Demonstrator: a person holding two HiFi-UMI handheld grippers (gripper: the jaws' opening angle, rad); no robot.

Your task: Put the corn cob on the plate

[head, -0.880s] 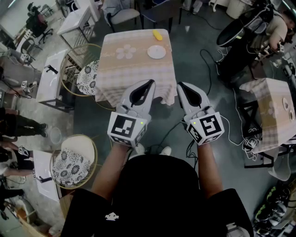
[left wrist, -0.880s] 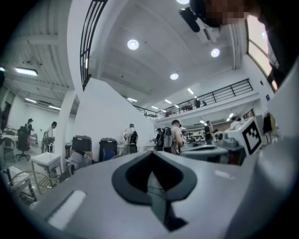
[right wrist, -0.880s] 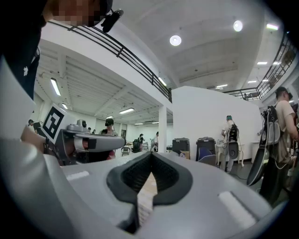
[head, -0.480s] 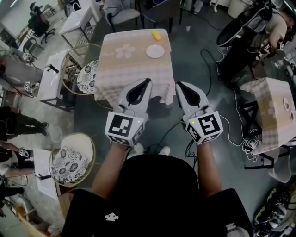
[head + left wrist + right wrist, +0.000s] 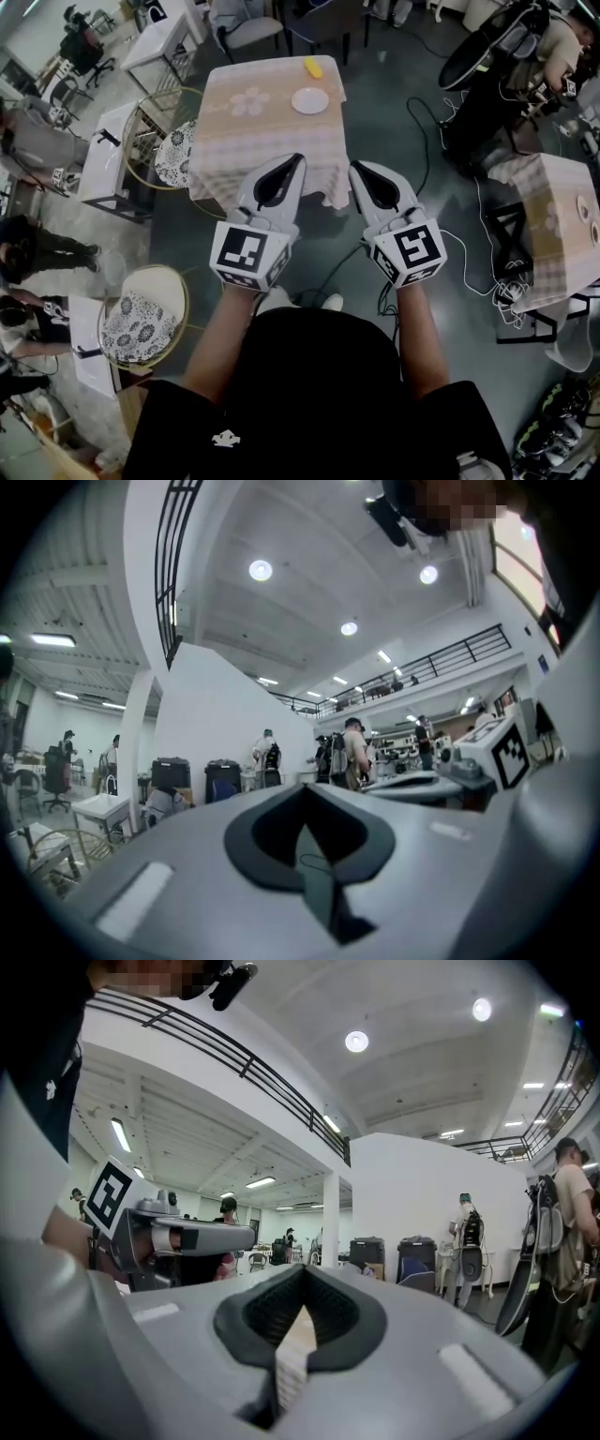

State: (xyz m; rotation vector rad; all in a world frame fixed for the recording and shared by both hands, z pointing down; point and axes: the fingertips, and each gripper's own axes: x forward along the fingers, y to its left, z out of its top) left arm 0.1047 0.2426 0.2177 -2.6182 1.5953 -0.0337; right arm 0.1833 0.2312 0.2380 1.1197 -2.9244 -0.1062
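At the far left, two round wicker chairs (image 5: 142,323) with flowered cushions stand on the floor, one of them just beside the left edge of the table (image 5: 234,141), which wears a pale checked cloth. The left gripper (image 5: 296,159) is held level in front of the person, its tip over the table's near edge in the head view. In the left gripper view its jaws are pressed together with nothing between them. On the table, the white plate (image 5: 310,100) sits near the right edge, towards the far right corner. The corn cob (image 5: 312,67) lies apart from the plate, beyond it, at the far edge close to that same corner. Both lie well away from the grippers. The right gripper (image 5: 354,168) is held beside the left one, also level, and its jaws are closed tight on nothing. Black cables (image 5: 420,141) trail over the floor to the right, and another cloth-covered table (image 5: 548,220) stands at the far right.
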